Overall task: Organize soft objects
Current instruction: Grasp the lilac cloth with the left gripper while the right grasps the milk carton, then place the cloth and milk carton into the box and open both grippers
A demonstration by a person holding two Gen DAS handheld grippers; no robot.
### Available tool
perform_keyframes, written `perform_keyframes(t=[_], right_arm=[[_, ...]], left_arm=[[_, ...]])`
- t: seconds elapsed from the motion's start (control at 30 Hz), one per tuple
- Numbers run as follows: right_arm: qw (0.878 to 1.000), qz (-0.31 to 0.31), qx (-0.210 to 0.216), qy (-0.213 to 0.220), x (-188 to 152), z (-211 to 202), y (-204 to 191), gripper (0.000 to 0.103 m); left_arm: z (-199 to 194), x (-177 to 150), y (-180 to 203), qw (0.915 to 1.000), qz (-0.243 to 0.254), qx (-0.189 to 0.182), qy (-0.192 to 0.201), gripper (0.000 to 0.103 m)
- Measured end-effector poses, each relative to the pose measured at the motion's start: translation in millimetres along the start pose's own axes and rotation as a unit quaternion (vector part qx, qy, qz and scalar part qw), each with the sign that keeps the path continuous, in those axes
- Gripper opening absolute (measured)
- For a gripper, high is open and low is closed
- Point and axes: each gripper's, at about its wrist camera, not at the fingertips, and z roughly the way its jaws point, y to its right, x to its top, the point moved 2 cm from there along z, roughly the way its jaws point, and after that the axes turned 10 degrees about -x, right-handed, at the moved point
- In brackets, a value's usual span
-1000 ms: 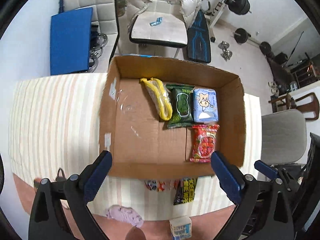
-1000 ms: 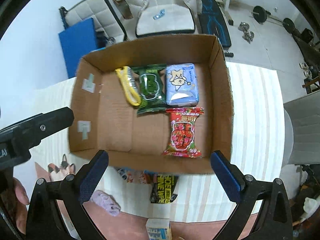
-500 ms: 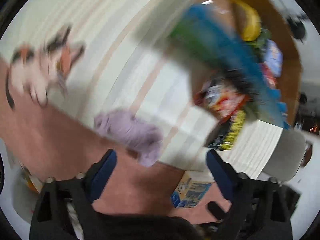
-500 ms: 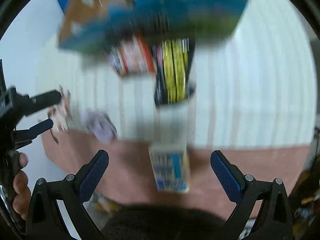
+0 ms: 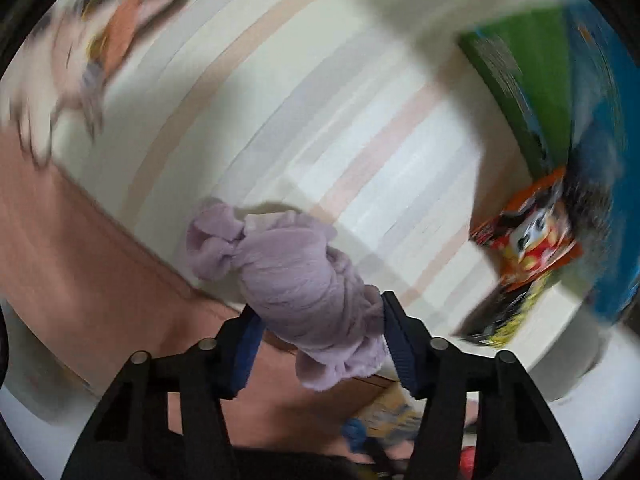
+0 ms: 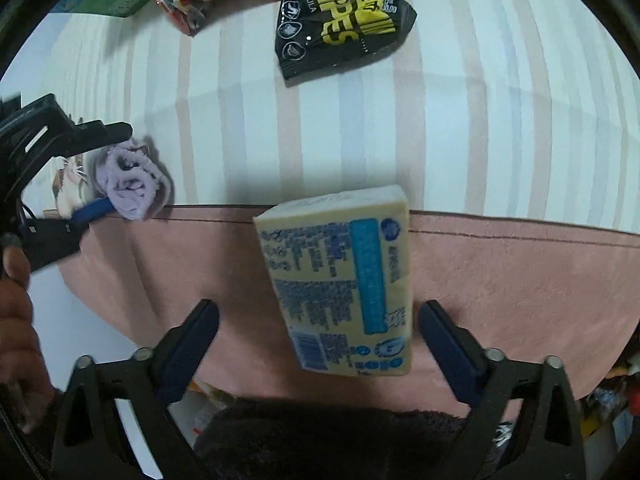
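Seen from the left wrist camera, much of the scene smears with motion blur: a cat-patterned shape (image 5: 80, 52) at upper left and a green-and-blue object (image 5: 560, 80) at upper right cannot be made out clearly. Sharper is the left gripper (image 5: 320, 340), its blue-padded jaws pressed against a knotted lilac fleece cloth (image 5: 296, 276) at the edge of the cream striped cloth (image 5: 320, 100), where a pink surface (image 5: 80, 248) begins. An orange panda-print snack bag (image 5: 528, 240) lies to the right, blurred, with a black-and-yellow pack partly visible below it. The right wrist camera gives a clearer picture: the right gripper (image 6: 318, 344) stands with jaws wide apart on either side of a pale yellow tissue pack (image 6: 340, 280) with blue print, touching neither side of it. That pack lies across the seam of striped cloth and pink surface. Beyond it sit a black wipes pouch (image 6: 344, 16) with yellow lettering and the panda bag, cut off by the frame's top edge. At far left, the left gripper appears from the side, clamping the lilac cloth.
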Motion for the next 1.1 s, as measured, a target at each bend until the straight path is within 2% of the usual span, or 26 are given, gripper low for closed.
perform_keyframes(t=[0.07,0.13,0.2,0.27,0.33,0.4,0.43,0.53,0.57,0.6,0.63,0.67,0.8,0.9,1.0,1.1], right_arm=[[1.000,-0.012,-0.023,0.003,1,0,2,0.075],[0.999,-0.016,-0.031,0.007,2,-1,9,0.072],[0.999,-0.014,-0.048,0.016,1,-5,17,0.071],[0.997,-0.011,-0.065,0.031,1,-10,23,0.070],[0.999,-0.003,-0.037,0.030,1,-14,28,0.071],[1.000,0.000,-0.013,0.020,0,-15,27,0.074],[1.000,-0.001,-0.005,0.018,-1,-15,26,0.079],[1.000,0.004,-0.013,0.012,-3,-6,24,0.081],[1.000,0.010,-0.010,0.008,-1,1,21,0.081],[1.000,0.019,-0.007,0.002,-1,8,22,0.080],[1.000,0.028,-0.008,-0.003,0,14,23,0.072],[0.999,0.034,-0.008,-0.008,-1,19,26,0.069],[0.999,0.027,-0.016,0.018,-2,7,27,0.066],[0.999,0.022,0.004,0.037,-1,-21,32,0.066],[0.997,0.011,0.033,0.070,1,-69,28,0.066],[0.992,-0.008,0.056,0.111,8,-126,28,0.066]], left_arm=[[3,-1,21,0.9964,0.069,0.048,0.007,0.051],[9,-8,47,0.9825,0.156,0.102,0.010,0.051],[16,-16,67,0.9654,0.221,0.139,0.009,0.051],[27,-24,81,0.9510,0.265,0.159,-0.002,0.051],[36,-26,84,0.9510,0.265,0.159,-0.013,0.051],[42,-26,81,0.9579,0.245,0.148,-0.019,0.051],[40,-25,81,0.9610,0.237,0.141,-0.010,0.051],[36,-27,77,0.9636,0.229,0.138,-0.002,0.049],[36,-30,72,0.9648,0.225,0.136,0.003,0.043],[34,-32,67,0.9651,0.224,0.135,0.006,0.036],[34,-38,61,0.9648,0.225,0.136,0.006,0.034],[34,-49,58,0.9644,0.226,0.137,0.006,0.033],[26,-79,58,0.9622,0.238,0.131,0.018,0.031],[5,-103,71,0.9595,0.257,0.111,0.029,0.030],[-26,-119,90,0.9558,0.278,0.083,0.046,0.030],[-73,-132,126,0.9457,0.312,0.050,0.075,0.030]])
